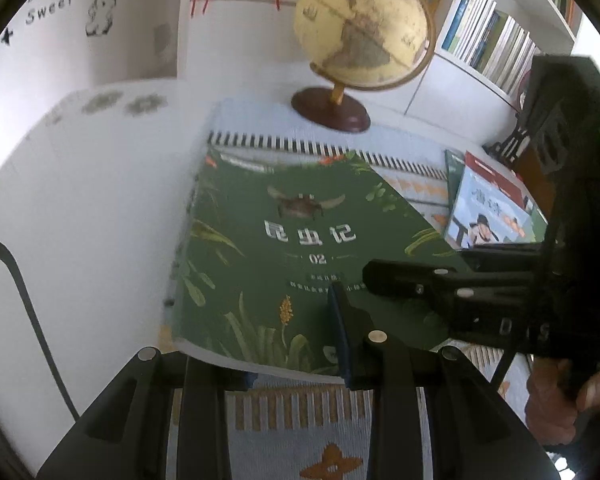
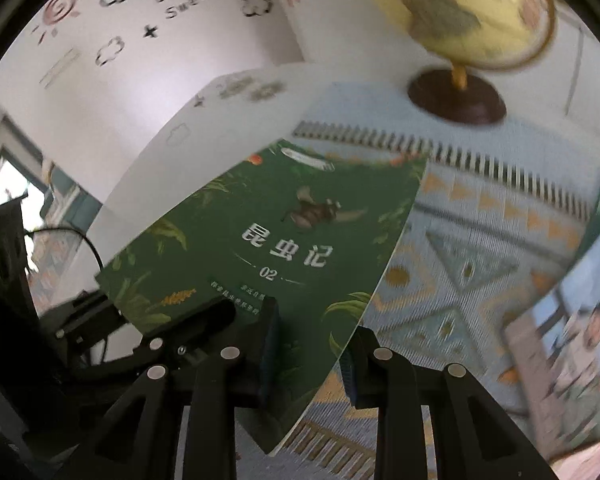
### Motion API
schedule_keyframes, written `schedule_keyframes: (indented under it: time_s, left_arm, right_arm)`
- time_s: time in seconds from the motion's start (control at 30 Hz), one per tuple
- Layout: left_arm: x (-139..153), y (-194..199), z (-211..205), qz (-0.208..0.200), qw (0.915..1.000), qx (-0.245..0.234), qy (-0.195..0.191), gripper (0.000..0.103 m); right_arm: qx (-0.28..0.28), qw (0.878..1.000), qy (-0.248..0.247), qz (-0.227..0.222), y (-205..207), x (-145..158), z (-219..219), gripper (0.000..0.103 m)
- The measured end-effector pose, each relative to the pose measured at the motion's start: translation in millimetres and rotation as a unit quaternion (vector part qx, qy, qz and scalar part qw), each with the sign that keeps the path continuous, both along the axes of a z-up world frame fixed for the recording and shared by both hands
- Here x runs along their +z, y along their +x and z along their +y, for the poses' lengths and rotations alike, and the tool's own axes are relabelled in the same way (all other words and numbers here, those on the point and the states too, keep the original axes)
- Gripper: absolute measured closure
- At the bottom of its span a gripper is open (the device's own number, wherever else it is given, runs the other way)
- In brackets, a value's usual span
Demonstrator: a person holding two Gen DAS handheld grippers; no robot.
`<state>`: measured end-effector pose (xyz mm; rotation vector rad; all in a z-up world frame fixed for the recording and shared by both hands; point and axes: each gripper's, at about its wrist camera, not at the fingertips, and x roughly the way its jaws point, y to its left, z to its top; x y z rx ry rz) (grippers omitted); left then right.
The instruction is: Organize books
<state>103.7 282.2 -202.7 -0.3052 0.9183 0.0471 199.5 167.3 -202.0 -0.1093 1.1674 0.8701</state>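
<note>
A green book with an insect and plants on its cover is held above the patterned mat. My left gripper is shut on its near edge, one finger on top and one beneath. My right gripper is shut on the same book at its near right corner. The right gripper also shows in the left wrist view, coming in from the right. A light blue book with a child on the cover lies to the right on the mat; it also shows blurred in the right wrist view.
A yellow globe on a dark wooden base stands behind the books. Shelves full of books line the back and right. A patterned blue and orange mat covers the white table. A black cable runs at the left.
</note>
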Motion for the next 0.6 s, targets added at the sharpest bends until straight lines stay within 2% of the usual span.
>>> schedule_keyframes:
  time_s: [0.07, 0.1, 0.17, 0.23, 0.33, 0.4, 0.5, 0.6]
  left_arm:
    - [-7, -1, 2, 0.013, 0.9998, 0.000, -0.015, 0.074]
    - [-11, -2, 3, 0.020, 0.9996, 0.001, -0.021, 0.072]
    - [-20, -4, 8, 0.039, 0.9988, 0.008, -0.030, 0.068]
    - [-28, -8, 12, 0.060, 0.9975, 0.017, -0.033, 0.064]
    - [-35, -20, 20, 0.081, 0.9955, 0.027, -0.041, 0.056]
    - [-33, -30, 19, 0.085, 0.9954, 0.037, -0.025, 0.051]
    - [-28, -41, 15, 0.101, 0.9936, 0.052, 0.000, 0.051]
    - [-9, -49, 5, 0.085, 0.9941, 0.063, 0.024, 0.051]
  right_arm:
    - [-0.014, 0.999, 0.004, 0.038, 4, -14, -5, 0.074]
    - [-0.019, 0.999, 0.003, 0.050, 8, -19, -6, 0.071]
    - [-0.030, 0.997, -0.010, 0.068, 7, -31, -9, 0.064]
    - [-0.032, 0.996, -0.029, 0.081, 5, -44, -12, 0.064]
    - [-0.041, 0.996, -0.038, 0.072, -1, -38, -23, 0.062]
    - [-0.045, 0.996, -0.051, 0.051, -9, -30, -32, 0.062]
    - [-0.051, 0.996, -0.073, 0.015, -24, -14, -47, 0.061]
    - [-0.060, 0.996, -0.069, -0.010, -31, 4, -64, 0.061]
